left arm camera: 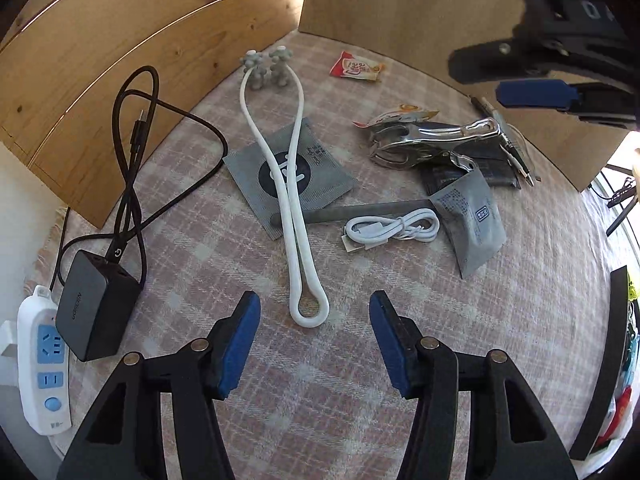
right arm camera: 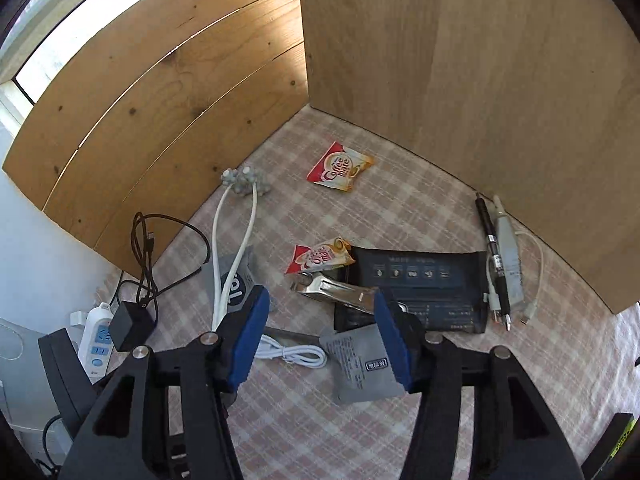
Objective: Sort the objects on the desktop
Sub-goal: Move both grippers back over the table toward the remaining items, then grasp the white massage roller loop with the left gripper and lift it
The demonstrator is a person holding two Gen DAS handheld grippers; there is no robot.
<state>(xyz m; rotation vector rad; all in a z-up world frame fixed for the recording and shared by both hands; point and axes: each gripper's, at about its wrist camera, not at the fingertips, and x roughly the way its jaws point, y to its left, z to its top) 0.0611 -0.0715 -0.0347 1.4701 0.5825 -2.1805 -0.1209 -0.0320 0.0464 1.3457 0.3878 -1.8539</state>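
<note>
1. Clutter lies unsorted on the checked cloth (left arm camera: 400, 300).
2. Left gripper (left arm camera: 315, 344) hangs empty, jaws apart, just short of the white massager loop (left arm camera: 306, 308), lined up to straddle it.
3. Right gripper (right arm camera: 318, 338), jaws likewise apart, holds nothing above the grey sachet (right arm camera: 360, 364).

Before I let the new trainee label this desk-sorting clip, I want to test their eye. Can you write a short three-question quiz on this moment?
1. True or false: the left gripper is holding the white looped massager.
2. How many Coffee mate sachets lie on the cloth? A) one B) two C) four
3. Fill in: the coiled white cable lies beside a grey ____.

Key:
1. False; it is open, nothing between its pads.
2. B; one near the wooden corner, one by the metal punch.
3. Sachet.
</note>
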